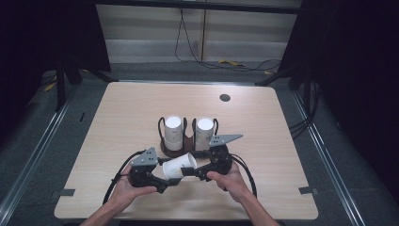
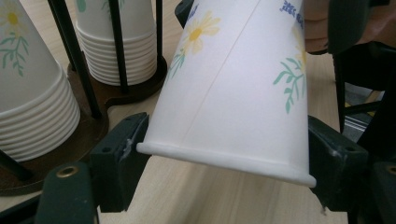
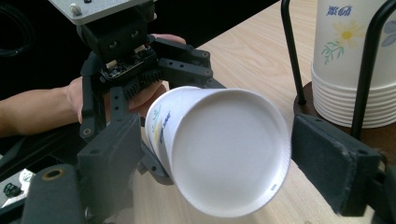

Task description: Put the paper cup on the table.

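Note:
A white paper cup (image 1: 179, 165) with a yellow flower print lies tilted between my two grippers near the table's front. My left gripper (image 1: 170, 178) is shut on it, and in the left gripper view both pads (image 2: 122, 158) press the cup (image 2: 233, 93) just above its rolled rim. My right gripper (image 1: 190, 170) comes in from the other side. Its jaws stand apart on either side of the cup's round end (image 3: 224, 149), with a thin gap at the right pad (image 3: 327, 161), so they do not press it.
Just behind the grippers stands a dark wooden holder (image 1: 176, 151) with black wire posts, carrying two stacks of upturned cups (image 1: 173, 132) (image 1: 204, 133). A round cable hole (image 1: 225, 98) sits near the table's far edge. Bare tabletop lies left and right.

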{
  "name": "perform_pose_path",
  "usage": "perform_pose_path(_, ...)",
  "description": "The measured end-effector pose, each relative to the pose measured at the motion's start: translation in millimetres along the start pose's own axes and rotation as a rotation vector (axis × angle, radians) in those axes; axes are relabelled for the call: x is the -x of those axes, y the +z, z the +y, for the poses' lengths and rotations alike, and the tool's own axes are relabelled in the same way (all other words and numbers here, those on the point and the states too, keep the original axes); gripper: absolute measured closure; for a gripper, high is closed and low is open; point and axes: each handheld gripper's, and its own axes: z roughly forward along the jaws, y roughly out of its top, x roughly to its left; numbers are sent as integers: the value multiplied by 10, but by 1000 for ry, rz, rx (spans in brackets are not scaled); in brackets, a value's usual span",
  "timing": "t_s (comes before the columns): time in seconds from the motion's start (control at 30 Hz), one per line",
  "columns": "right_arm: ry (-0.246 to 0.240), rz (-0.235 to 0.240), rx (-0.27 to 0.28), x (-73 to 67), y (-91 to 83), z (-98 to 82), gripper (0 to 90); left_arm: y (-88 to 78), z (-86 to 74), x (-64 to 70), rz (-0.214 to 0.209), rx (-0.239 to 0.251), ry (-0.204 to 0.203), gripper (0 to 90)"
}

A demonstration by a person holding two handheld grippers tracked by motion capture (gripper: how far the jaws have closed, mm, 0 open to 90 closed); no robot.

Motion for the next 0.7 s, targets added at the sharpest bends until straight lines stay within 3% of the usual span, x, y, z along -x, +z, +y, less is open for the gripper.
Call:
perform_pose_path(0.13,3,2,7,1,-21,3,162,-20,-8,-10,0,-13,-14,228)
perform_pose_path(0.33,-6,-11,9,5,-83,24,162,-72,11,-55,7,0,-72,230)
perform_pose_path(0.57,-19,-31,-2,20,-164,11,161,-155,57,-89,23,-26,-64,235)
perform_pose_path(0.67,-32,-37,6,15,-206,8,160,-189,95,-81,-16,-51,-43,232)
perform_pose_path(0.7,-39,-38,17,10,-225,10,162,-207,110,-75,-9,-52,-38,233)
